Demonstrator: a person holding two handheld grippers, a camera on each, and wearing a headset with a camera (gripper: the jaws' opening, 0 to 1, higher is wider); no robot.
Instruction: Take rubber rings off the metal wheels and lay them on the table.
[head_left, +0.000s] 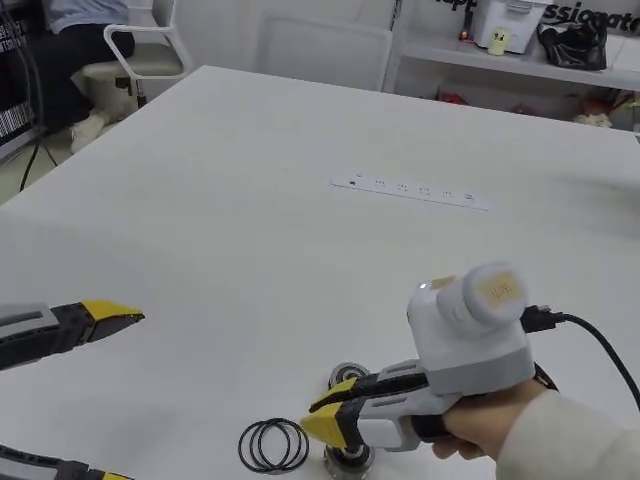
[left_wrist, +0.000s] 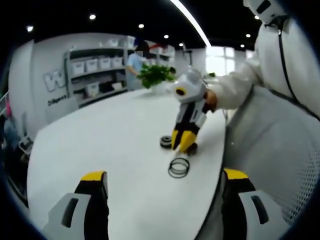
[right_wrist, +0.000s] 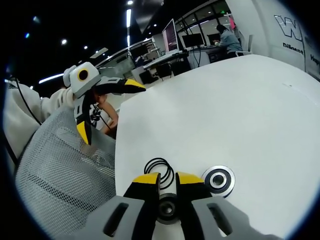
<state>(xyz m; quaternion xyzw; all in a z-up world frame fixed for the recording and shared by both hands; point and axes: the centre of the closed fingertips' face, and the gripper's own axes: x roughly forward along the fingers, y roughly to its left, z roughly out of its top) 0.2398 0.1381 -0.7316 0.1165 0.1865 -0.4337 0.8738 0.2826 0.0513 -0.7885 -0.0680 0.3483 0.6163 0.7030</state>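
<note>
Right gripper view has the right gripper (right_wrist: 167, 179) with its yellow-tipped jaws narrowed to a slit over a dark metal wheel (right_wrist: 167, 207) near the white table's (right_wrist: 225, 100) near edge; I cannot tell whether they grip it. A second wheel (right_wrist: 218, 180) sits just farther, and loose thin black rubber rings (right_wrist: 161, 169) lie just left. The left gripper (head_left: 120, 398) hangs wide open and empty, near left. The rings look light, limp and stretchy, so pinching the band at the rim seems best. Wall lettering reads "Diligent".

Gripper views face each other across the table (left_wrist: 115, 150).
</note>
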